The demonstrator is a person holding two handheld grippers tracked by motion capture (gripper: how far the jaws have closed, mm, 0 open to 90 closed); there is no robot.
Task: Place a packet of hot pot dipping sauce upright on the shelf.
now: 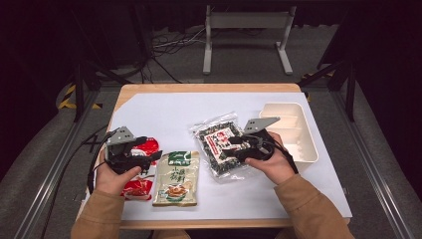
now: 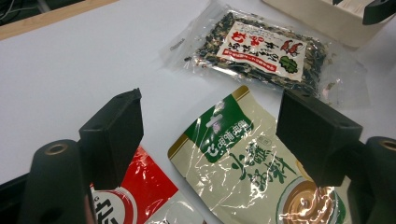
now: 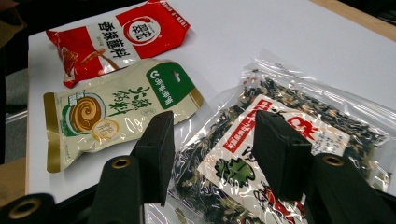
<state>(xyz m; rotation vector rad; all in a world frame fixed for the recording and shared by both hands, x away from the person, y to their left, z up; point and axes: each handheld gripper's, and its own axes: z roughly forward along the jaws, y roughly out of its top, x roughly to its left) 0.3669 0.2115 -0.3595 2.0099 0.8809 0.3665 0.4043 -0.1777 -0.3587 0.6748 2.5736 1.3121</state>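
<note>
With my right hand-held gripper [image 3: 210, 154] open, holding nothing, over the seaweed bag [image 1: 221, 144] beside the cream tray [image 1: 311, 149], I should probably pinch its edge low.

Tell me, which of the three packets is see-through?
The dark one under the right gripper, nearest the white tray. The red packet and the beige-and-green packet are opaque.
</note>
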